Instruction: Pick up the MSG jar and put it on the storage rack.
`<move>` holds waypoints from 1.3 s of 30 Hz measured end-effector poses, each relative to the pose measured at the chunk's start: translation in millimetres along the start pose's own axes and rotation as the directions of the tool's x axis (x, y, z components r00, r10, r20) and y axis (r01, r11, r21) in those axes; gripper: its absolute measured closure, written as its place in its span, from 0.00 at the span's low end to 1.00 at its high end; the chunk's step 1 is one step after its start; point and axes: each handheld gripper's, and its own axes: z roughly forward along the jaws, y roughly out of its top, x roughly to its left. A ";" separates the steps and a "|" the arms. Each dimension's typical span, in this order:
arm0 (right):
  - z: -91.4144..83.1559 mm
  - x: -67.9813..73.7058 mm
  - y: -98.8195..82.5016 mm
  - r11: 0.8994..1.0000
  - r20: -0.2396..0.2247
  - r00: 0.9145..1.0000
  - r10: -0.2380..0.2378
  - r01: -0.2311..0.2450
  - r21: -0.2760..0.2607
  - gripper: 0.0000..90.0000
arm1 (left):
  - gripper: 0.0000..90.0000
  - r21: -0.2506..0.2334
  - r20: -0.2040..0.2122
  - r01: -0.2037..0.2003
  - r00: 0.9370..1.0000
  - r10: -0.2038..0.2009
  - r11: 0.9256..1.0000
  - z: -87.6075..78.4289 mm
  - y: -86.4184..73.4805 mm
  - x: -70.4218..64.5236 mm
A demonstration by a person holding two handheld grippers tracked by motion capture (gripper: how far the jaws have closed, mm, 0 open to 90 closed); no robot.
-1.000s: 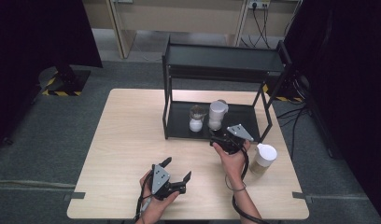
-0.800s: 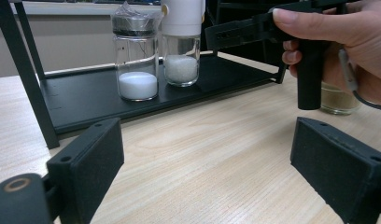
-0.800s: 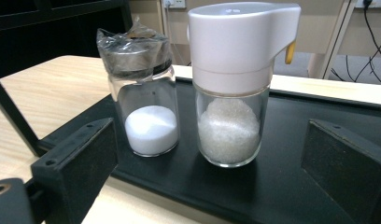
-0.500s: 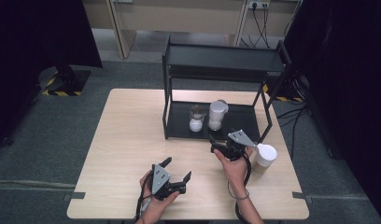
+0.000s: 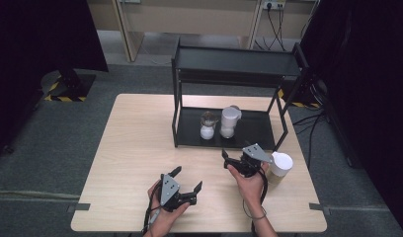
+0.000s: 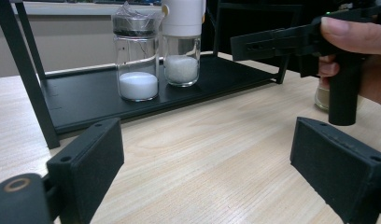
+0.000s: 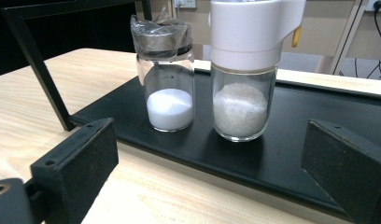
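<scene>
A black two-tier rack [image 5: 249, 131] stands at the table's far side. Two glass jars are side by side on its lower shelf [image 7: 291, 154]. One has a dark, plastic-wrapped lid and fine white powder [image 5: 207, 125] [image 7: 166, 88] [image 6: 136, 60]. The other has a white cap and coarse white grains [image 5: 229, 121] [image 7: 242, 79] [image 6: 181, 44]. My right gripper [image 5: 228, 160] [image 7: 212, 163] is open just in front of the shelf edge, facing both jars and holding nothing. My left gripper [image 5: 187, 177] [image 6: 212, 154] is open and empty near the table's front edge.
A third jar with a white lid [image 5: 281, 165] stands on the table to the right of my right hand, partly hidden behind that gripper [image 6: 291, 39] in the left gripper view. Bare wooden tabletop [image 5: 135, 148] spreads to the left of the rack.
My right gripper has drawn back a little from the rack toward the person. The left gripper and the jars have not moved.
</scene>
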 end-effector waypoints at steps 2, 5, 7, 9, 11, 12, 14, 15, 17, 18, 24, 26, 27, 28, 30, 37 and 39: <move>-2.8 0.7 -1.1 1.000 -0.004 1.000 0.001 -0.001 -0.003 0.05 | 0.10 0.000 0.000 0.000 1.000 0.000 1.000 0.0 0.0 0.0; -7.0 2.9 -3.7 1.000 -0.011 1.000 -0.008 0.008 -0.001 0.05 | 0.10 0.000 0.001 0.000 1.000 0.000 1.000 -0.1 0.0 0.1; -10.0 4.4 -5.2 1.000 -0.015 1.000 -0.015 0.015 -0.001 0.05 | 0.10 0.000 0.001 0.001 1.000 -0.001 1.000 0.0 0.0 0.1; -11.4 5.2 -5.7 1.000 -0.018 1.000 -0.016 0.016 -0.002 0.05 | 0.10 0.000 0.000 0.001 1.000 -0.001 1.000 0.0 0.0 0.1; -14.0 6.4 -6.9 1.000 -0.021 1.000 -0.020 0.020 -0.004 0.05 | 0.10 -0.001 0.000 0.000 1.000 0.000 1.000 -0.1 0.0 0.1; -15.4 7.0 -7.4 1.000 -0.021 1.000 -0.022 0.022 -0.004 0.05 | 0.10 -0.001 0.000 0.000 1.000 0.000 1.000 -0.1 0.0 0.0; -17.8 8.0 -8.7 1.000 -0.023 0.999 -0.024 0.024 -0.005 0.05 | 0.10 -0.001 0.000 -0.001 1.000 0.001 1.000 -0.1 0.0 0.0; -19.2 8.3 -9.5 1.000 -0.024 0.999 -0.023 0.023 -0.006 0.05 | 0.10 -0.001 0.000 -0.001 1.000 0.001 1.000 -0.1 0.0 0.0; -22.1 9.4 -11.8 1.000 -0.029 0.999 -0.024 0.024 -0.006 0.05 | 0.10 -0.001 0.000 0.000 1.000 0.000 1.000 -0.2 0.0 0.1; -25.3 10.8 -14.5 1.000 -0.032 0.999 -0.026 0.026 -0.005 0.05 | 0.10 -0.001 0.000 0.000 1.000 0.000 1.000 -0.1 0.0 0.0; -35.0 13.9 -21.3 0.999 -0.028 0.999 -0.032 0.032 -0.010 0.05 | 0.10 -0.001 0.000 -0.001 1.000 0.001 1.000 -0.1 0.0 -0.1; -38.4 14.4 -22.3 0.999 -0.028 0.999 -0.033 0.032 -0.012 0.05 | 0.10 -0.001 0.000 -0.001 1.000 0.001 1.000 -0.1 0.0 -0.1; -40.1 14.6 -23.0 0.999 -0.029 0.999 -0.035 0.034 -0.013 0.05 | 0.10 0.000 0.000 -0.001 1.000 0.001 1.000 0.0 0.0 -0.1; -41.9 15.0 -23.8 0.999 -0.029 0.999 -0.033 0.033 -0.014 0.05 | 0.10 0.000 0.000 0.000 1.000 0.000 1.000 0.0 0.0 -0.1; -45.8 15.6 -26.0 0.999 -0.029 0.999 -0.034 0.034 -0.017 0.05 | 0.10 0.000 0.000 0.000 1.000 0.000 1.000 0.0 0.0 0.0; -56.8 17.9 -31.8 0.999 -0.033 0.999 -0.034 0.033 -0.021 0.05 | 0.10 -0.001 -0.001 -0.001 1.000 0.001 1.000 -0.1 0.0 -0.1; -62.2 18.5 -33.6 0.999 -0.034 0.999 -0.038 0.038 -0.023 0.05 | 0.10 -0.001 -0.001 0.000 1.000 0.000 1.000 -0.2 0.0 0.0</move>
